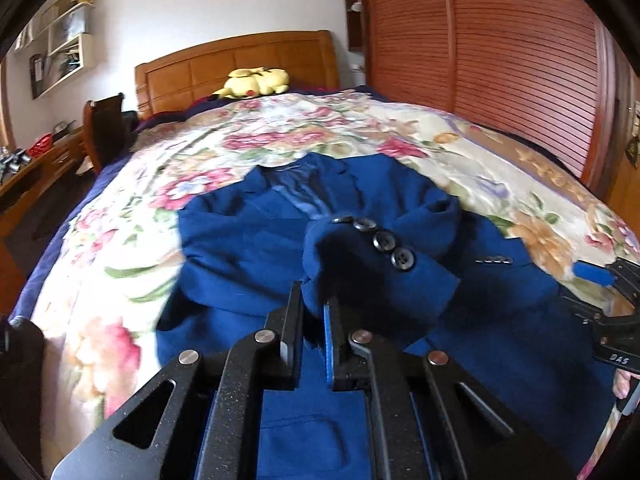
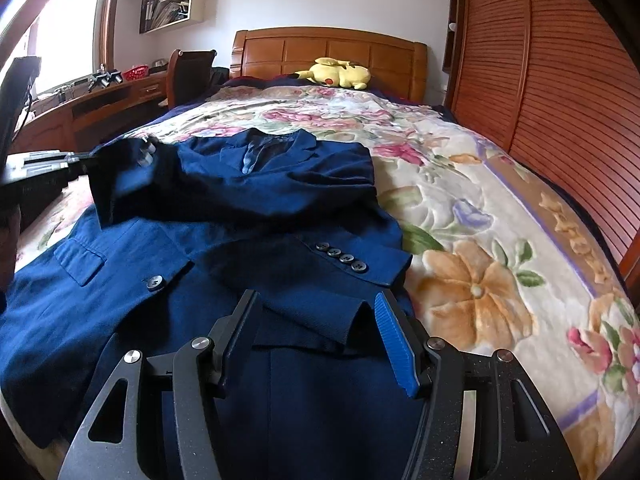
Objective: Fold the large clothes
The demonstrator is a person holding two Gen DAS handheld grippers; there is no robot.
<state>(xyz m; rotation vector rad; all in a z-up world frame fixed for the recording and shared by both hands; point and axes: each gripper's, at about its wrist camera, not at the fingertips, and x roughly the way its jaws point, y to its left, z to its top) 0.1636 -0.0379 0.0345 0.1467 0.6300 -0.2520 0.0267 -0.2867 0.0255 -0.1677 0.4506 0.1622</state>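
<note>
Blazer (image 2: 224, 248) spread on the flowered bed (image 2: 500, 240), one sleeve being folded.

Left gripper (image 1: 314, 304) is clenched on the buttoned left sleeve cuff (image 1: 376, 256), apparently by its edge; carry it across the chest smoothly. Right gripper (image 2: 316, 312) hangs released over the near right hem.

The blue jacket (image 2: 224, 248) covered the near middle of the bed (image 2: 500, 240); the floral blanket toward the right edge and headboard (image 2: 332, 46) lay open. A yellow plush toy (image 2: 338, 74) sat at the head end. The slatted wardrobe (image 2: 560, 100) walled the right edge, a chair (image 2: 188, 74) and desk (image 2: 80, 108) the left
</note>
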